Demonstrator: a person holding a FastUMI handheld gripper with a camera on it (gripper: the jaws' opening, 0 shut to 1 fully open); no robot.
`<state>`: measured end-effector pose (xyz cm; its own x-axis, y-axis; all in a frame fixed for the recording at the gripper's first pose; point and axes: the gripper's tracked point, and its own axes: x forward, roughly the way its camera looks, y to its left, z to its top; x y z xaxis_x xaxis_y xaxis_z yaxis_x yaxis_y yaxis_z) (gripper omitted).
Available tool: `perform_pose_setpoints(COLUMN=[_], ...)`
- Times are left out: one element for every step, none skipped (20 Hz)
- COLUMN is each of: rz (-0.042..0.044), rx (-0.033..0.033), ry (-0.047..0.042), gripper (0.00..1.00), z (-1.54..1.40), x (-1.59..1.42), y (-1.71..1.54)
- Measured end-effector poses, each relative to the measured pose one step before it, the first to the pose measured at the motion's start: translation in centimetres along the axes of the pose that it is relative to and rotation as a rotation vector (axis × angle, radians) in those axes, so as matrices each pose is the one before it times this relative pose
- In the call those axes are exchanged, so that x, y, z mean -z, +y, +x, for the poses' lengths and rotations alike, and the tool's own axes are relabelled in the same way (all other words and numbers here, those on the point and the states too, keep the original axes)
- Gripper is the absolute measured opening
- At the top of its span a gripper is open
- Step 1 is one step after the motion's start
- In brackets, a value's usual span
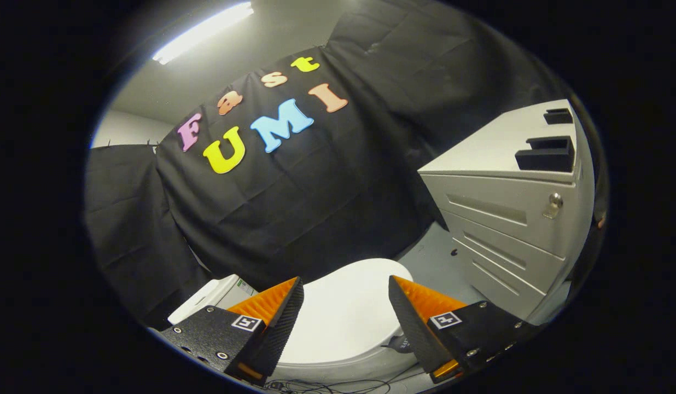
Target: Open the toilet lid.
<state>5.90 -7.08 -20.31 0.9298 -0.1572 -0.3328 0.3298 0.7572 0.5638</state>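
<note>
Your gripper (346, 293) is released, fingers spread wide, nothing between them, touching nothing. The toilet lid (343, 314) is down, flat on the bowl, sitting below and just ahead of your fingers; its rounded end shows through the gap between the tips. Cannot tell how far above it you hover.

Around it:
- White tank (215, 295) sits beside the lid, just past your left-hand finger, with a small label on it, too small to make out.
- Grey drawer cabinet (513, 230) stands near the toilet past the other finger, a strip of pale floor (433, 254) between them. It has a lock (553, 205) on the top drawer and two black blocks (546, 153) on top.
- Black cloth wall (338, 191) hangs right behind the toilet.
- Thin cables (327, 386) lie on the floor by the bowl's near side, under your fingers.
- A strip light (204, 32) runs overhead.
</note>
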Motion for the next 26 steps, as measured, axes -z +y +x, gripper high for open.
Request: perform_pose_setpoints(rz=[0.02643, 0.02836, 0.02909, 0.0274, 0.02198, 0.01484, 0.01673, 0.02625, 0.02831, 0.02538, 0.0238, 0.02634, 0.0256, 0.02604, 0.02277, 0.01802, 0.01376, 0.00969, 0.01255, 0.01903, 0.0237, 0.0168, 0.00461, -0.00069, -0.00163, 0.00478], rx=[0.00947, 0.00806, 0.00644, 0.00949, 0.01259, 0.02203, 0.02328, 0.01763, 0.0178, 0.01674, 0.01462, 0.01216, 0.0178, 0.01732, 0.01466, 0.01173, 0.00821, 0.01058, 0.01124, 0.00805, 0.00244, 0.00558, 0.00193, -0.00229, 0.00272, -0.00332], ry=[0.00575, 0.01005, 0.01171, 0.01242, 0.00855, 0.00849, 0.00739, 0.00666, 0.00511, 0.00666, 0.00217, 0.00014, 0.00134, -0.00131, 0.00235, 0.00394, 0.00818, 0.011, 0.01311, 0.01658, 0.02002, 0.02217, 0.02241, 0.01272, 0.01377, 0.00659], gripper=[0.96, 0.96, 0.96, 0.96, 0.96, 0.96, 0.96, 0.96, 0.96, 0.96, 0.96, 0.96, 0.96, 0.96, 0.96, 0.95, 0.95, 0.95, 0.95, 0.95, 0.95, 0.94, 0.93, 0.9, 0.88, 0.84], z=[0.325, 0.055, 0.21, 0.136, 0.135, 0.151, 0.145, 0.087, 0.251, 0.204, 0.013, -0.077, 0.044, 0.057, 0.035, -0.08, 0.087, 0.171, 0.296, 0.379, 0.27, 0.339, 0.257, 0.326, 0.219, -0.041], x=[0.316, 0.674, 0.703, 0.762, 0.656, 0.659, 0.479, 0.301, 0.17, 0.307, 0.29, 0.321, 0.168, 0.138, 0.185, 0.432, 0.454, 0.604, 0.456, 0.575, 0.565, 0.781, 0.646, 0.703, 0.418, 0.041], y=[-0.366, -0.546, -0.497, -0.586, -0.643, -0.811, -0.825, -0.685, -0.581, -0.581, -0.483, -0.56, -0.57, -0.636, -0.511, -0.597, -0.415, -0.526, -0.443, -0.373, -0.188, -0.346, -0.168, -0.046, -0.175, -0.195])
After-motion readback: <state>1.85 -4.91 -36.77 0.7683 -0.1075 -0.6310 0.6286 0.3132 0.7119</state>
